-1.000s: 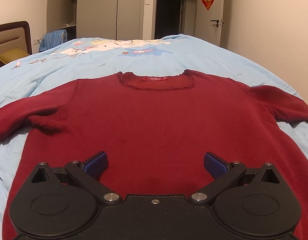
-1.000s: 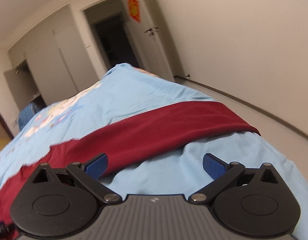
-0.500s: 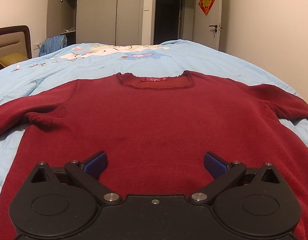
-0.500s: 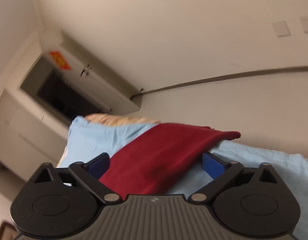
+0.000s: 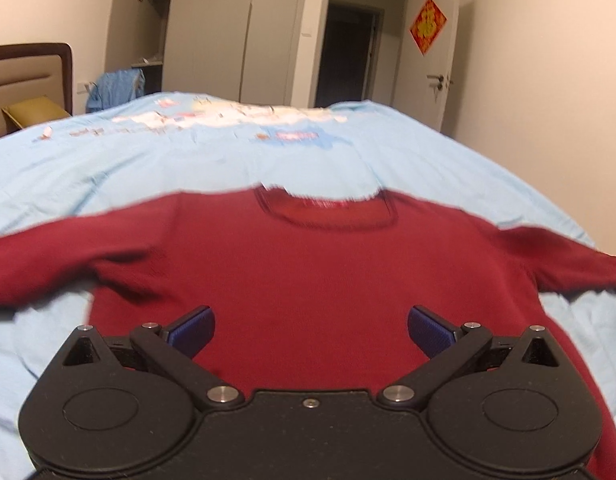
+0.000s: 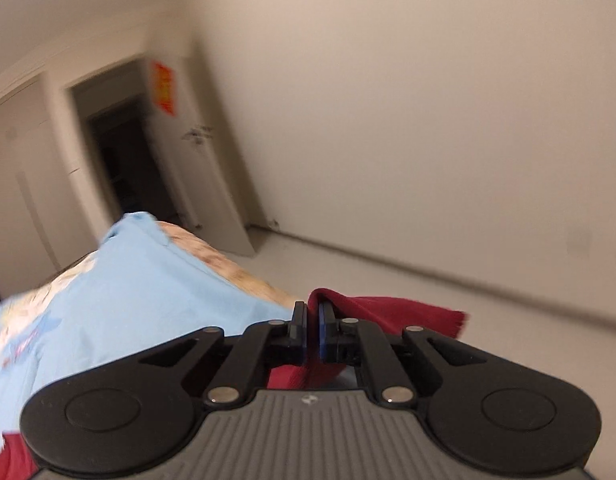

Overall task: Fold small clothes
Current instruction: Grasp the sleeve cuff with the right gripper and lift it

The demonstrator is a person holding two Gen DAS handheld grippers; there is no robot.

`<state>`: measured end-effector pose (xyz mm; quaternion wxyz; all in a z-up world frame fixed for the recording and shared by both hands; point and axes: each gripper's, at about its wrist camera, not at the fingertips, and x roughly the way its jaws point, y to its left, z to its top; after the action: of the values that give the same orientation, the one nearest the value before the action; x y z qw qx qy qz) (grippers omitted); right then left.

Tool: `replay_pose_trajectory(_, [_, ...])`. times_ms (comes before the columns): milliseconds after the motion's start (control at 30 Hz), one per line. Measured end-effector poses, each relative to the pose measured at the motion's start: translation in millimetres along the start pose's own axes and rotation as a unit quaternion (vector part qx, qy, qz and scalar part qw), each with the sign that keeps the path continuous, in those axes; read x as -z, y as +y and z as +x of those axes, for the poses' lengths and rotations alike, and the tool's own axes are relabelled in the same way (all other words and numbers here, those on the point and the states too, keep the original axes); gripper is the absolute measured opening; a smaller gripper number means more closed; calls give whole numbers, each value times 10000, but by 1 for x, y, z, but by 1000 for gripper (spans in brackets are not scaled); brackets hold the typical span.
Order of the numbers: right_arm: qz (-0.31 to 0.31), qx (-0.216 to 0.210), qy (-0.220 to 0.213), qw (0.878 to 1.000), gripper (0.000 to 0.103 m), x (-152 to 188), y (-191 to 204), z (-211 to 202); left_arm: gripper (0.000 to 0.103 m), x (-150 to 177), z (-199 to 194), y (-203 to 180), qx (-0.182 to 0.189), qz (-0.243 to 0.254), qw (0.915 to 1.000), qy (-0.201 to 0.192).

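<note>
A dark red knit sweater [image 5: 316, 272] lies spread front up on the light blue bedspread [image 5: 211, 160], neckline at the far side, both sleeves stretched out sideways. My left gripper [image 5: 311, 330] hovers open above the sweater's lower body, nothing between its blue pads. In the right wrist view my right gripper [image 6: 312, 334] is shut on the end of the sweater's right sleeve [image 6: 392, 314]. The red cuff sticks out to the right of the closed fingers, lifted off the bed.
The bed's right edge [image 6: 235, 276] drops to a pale floor [image 6: 408, 280] beside a bare wall. A wardrobe [image 5: 211, 36], a dark doorway [image 5: 348, 56] and a white door [image 5: 440, 68] stand beyond the bed. The headboard [image 5: 31, 76] is at the far left.
My right gripper went from open over the sleeve to shut on its end. My left gripper rose and drew back, so the sweater looks smaller; the picture is blurred by motion.
</note>
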<state>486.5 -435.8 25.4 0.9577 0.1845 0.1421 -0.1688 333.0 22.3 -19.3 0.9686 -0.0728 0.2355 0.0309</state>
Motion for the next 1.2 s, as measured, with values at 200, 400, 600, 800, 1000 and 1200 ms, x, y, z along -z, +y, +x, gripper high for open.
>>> replay_pose_trajectory(200, [-2226, -1189, -911, 9633, 6, -4, 128, -54, 102, -14, -25, 24, -111, -324, 9991, -251])
replay_pose_trajectory(400, [-3929, -2445, -1254, 8776, 6, 52, 244, -106, 102, -17, -46, 57, -378, -695, 9961, -401])
replay_pose_trajectory(600, [-4771, -3387, -804, 8070, 6, 132, 310, -155, 102, -14, -63, 94, -726, -1046, 9907, -488])
replay_pose_trajectory(800, [-5381, -3849, -261, 7494, 6, 198, 330, -190, 102, -7, -74, 122, -986, -1271, 9859, -460])
replay_pose_trajectory(1000, [-5975, -4038, -248, 6924, 6, 237, 299, -248, 102, 2, -73, 136, -1072, -1440, 9830, -381])
replay_pose_trajectory(1200, [-6342, -4131, -265, 6530, 7, 253, 276, -267, 102, 1, -66, 131, -758, -1483, 9852, -415])
